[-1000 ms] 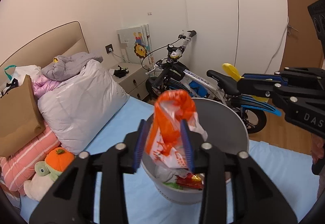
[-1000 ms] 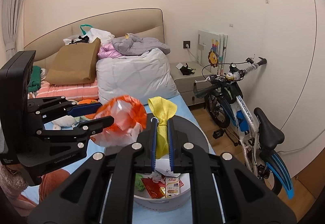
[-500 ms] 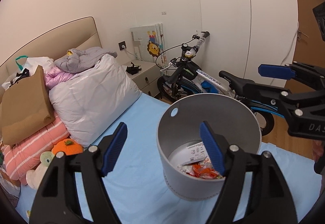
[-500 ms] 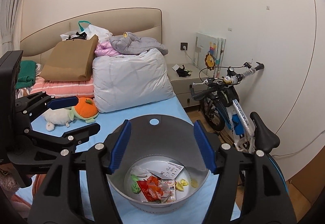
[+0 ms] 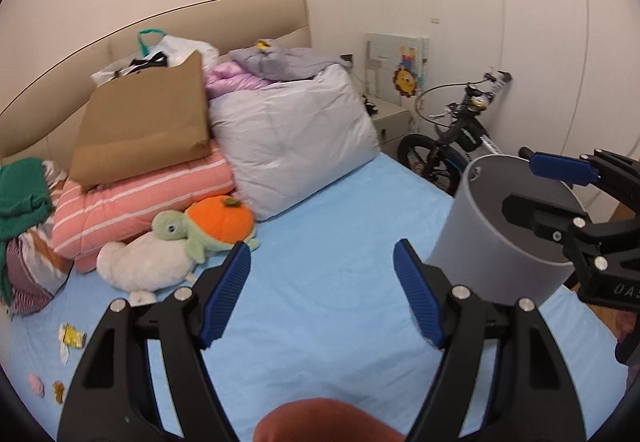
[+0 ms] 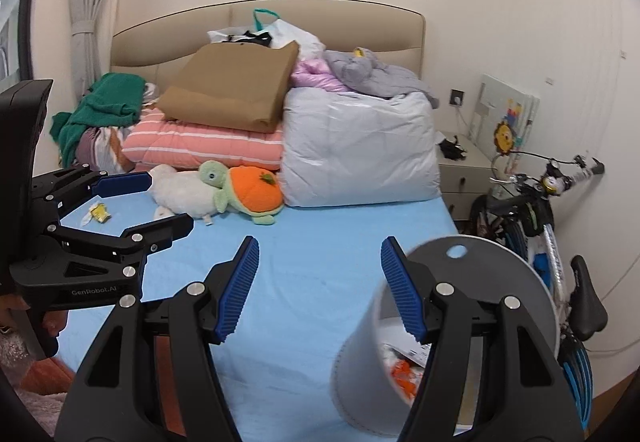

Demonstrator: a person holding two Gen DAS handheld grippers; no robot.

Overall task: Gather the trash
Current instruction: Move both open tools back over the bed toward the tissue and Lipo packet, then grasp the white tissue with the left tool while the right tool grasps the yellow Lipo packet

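Observation:
A grey round bin (image 5: pixel 500 238) stands on the blue bed sheet at the right; in the right wrist view the bin (image 6: pixel 472 282) holds orange and white trash (image 6: pixel 402 370). My left gripper (image 5: pixel 322 294) is open and empty over the sheet, left of the bin. My right gripper (image 6: pixel 318 290) is open and empty, its right finger in front of the bin's rim. A yellow wrapper (image 5: pixel 72 338) and small scraps (image 5: pixel 44 388) lie on the sheet at the lower left; the wrapper also shows in the right wrist view (image 6: pixel 98 211).
Pillows, a brown paper bag (image 5: pixel 148 125), a grey bundle (image 6: pixel 360 149) and plush toys (image 5: pixel 192 242) crowd the head of the bed. A bicycle (image 6: pixel 540 209) and a nightstand (image 6: pixel 464 169) stand at the right of the bed.
Both grippers opened and dropped the orange bag and the yellow piece into the bin. Both then swung left, away from the bin, toward the bed's left side.

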